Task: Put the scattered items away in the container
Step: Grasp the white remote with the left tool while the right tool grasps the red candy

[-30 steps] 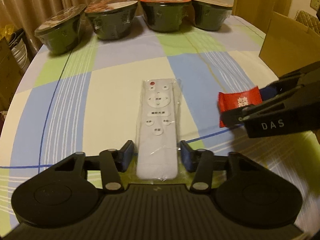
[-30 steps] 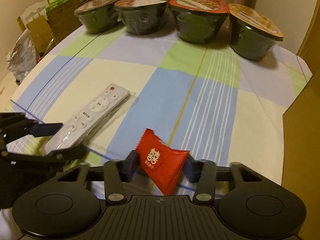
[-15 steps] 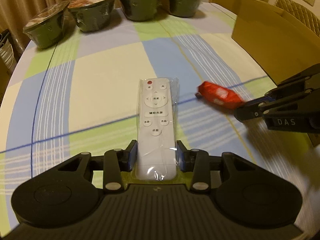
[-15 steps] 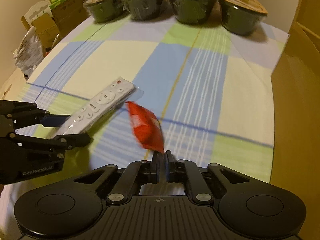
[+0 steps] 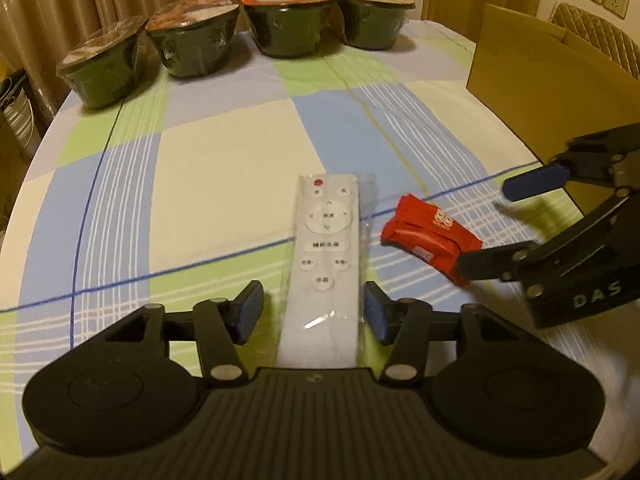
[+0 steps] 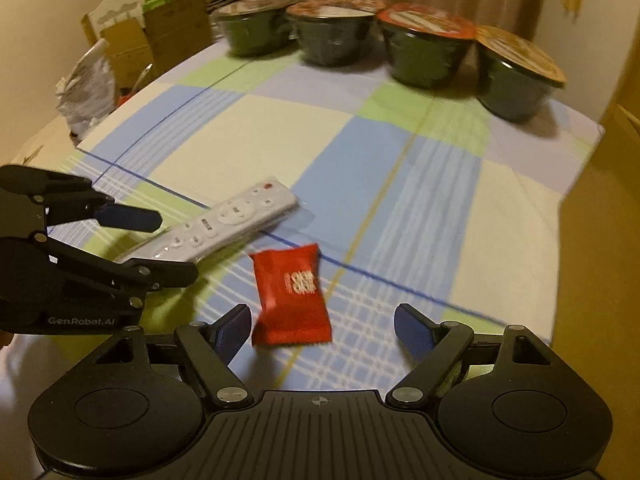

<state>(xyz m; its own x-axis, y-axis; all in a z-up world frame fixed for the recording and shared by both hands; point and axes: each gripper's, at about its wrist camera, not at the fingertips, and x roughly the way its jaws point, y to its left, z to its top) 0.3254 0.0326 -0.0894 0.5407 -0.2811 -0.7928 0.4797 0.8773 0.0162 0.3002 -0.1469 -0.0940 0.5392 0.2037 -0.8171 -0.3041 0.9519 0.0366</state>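
Observation:
A white remote [image 5: 326, 240] in clear wrap lies on the checked tablecloth [image 5: 200, 168], its near end between the fingers of my left gripper [image 5: 314, 312]. That gripper is open, with a gap at the left finger. A red snack packet [image 6: 292, 292] lies flat on the cloth just ahead of my right gripper [image 6: 324, 330], which is open wide and holds nothing. In the left wrist view the red snack packet [image 5: 428, 232] sits right of the remote, with the right gripper [image 5: 486, 230] spread around its right end. The cardboard box [image 5: 540, 80] stands at the right.
Several sealed dark noodle bowls [image 5: 288, 24] line the table's far edge. Cartons [image 6: 132, 40] and a crumpled bag [image 6: 88, 88] stand beyond the left edge. The box wall [image 6: 600, 240] rises close on the right.
My right gripper went from shut to wide open, and the red packet now lies flat on the cloth. My left gripper's fingers have spread away from the remote.

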